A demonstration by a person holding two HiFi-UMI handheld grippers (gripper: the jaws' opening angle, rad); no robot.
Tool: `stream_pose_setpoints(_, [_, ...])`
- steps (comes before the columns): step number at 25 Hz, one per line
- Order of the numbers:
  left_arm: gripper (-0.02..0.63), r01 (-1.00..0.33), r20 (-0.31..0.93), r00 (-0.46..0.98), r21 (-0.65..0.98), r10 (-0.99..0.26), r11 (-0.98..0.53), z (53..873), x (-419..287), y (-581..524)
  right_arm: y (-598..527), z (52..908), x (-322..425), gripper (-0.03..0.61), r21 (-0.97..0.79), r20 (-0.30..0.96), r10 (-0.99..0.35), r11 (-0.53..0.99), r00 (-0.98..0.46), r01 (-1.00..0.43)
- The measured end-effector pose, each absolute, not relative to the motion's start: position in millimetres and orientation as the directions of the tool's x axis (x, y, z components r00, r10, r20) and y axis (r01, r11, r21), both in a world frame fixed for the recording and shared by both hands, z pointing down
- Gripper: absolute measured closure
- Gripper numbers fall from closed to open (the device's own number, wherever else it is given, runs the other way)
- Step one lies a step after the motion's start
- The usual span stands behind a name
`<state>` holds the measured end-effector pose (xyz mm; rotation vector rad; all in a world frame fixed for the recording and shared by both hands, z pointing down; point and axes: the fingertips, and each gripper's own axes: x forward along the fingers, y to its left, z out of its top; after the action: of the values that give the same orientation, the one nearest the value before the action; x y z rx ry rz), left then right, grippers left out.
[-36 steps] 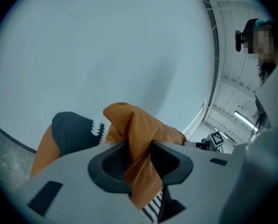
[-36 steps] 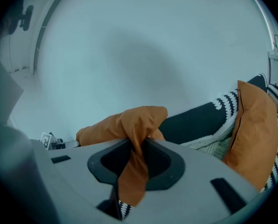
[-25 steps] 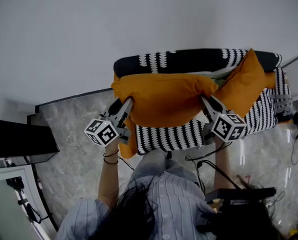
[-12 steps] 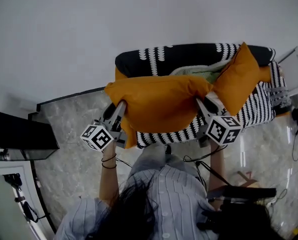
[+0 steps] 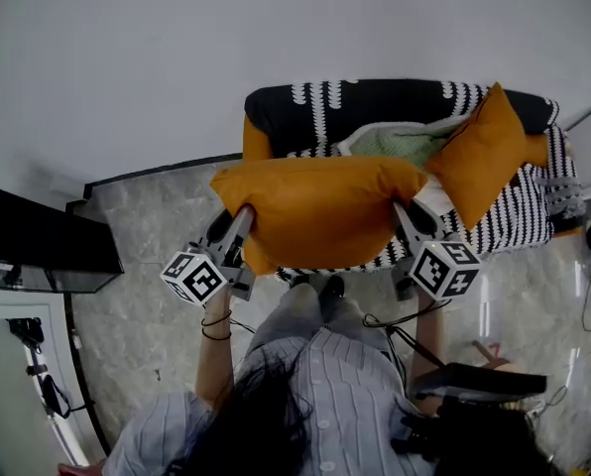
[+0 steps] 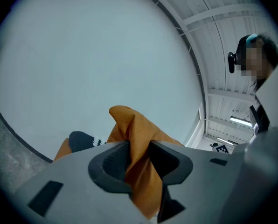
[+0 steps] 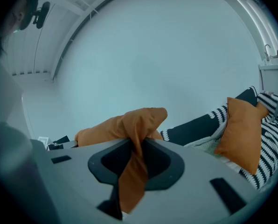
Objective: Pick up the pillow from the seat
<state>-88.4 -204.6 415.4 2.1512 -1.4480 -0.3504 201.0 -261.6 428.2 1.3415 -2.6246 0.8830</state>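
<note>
Both grippers, left and right, pinch the orange pillow's ends, holding it apparently clear above the sofa.

Your pillow is matt orange cloth with a fine, visible weave, and it creases softly where it is pinched. Your left claw and right claw are smooth, matt grey plastic. The left claw's inner pad is darker, with a fine ribbed texture. The seat wears a black-and-white patterned cloth cover that looks knitted. The second pillow on it is the same matt orange cloth. The floor looks like marbled stone, faintly glossy. The wall is smooth and matt.
</note>
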Motion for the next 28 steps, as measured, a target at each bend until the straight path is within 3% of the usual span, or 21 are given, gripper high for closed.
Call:
stream_pose_setpoints(13, [0.471, -0.796, 0.06, 0.392, 0.523, -0.918, -0.305, 397.0, -111.5, -183.7, -249.2, 410.2, 177.2, 0.489, -0.451, 0.271, -0.746, 0.459, -0.608, -0.765])
stream_pose_setpoints(28, [0.471, -0.744, 0.014, 0.478, 0.538, -0.879, -0.396, 394.6, -216.8, -105.2, -148.6, 406.6, 77.2, 0.489, -0.431, 0.273, -0.808, 0.383, -0.523, -0.817])
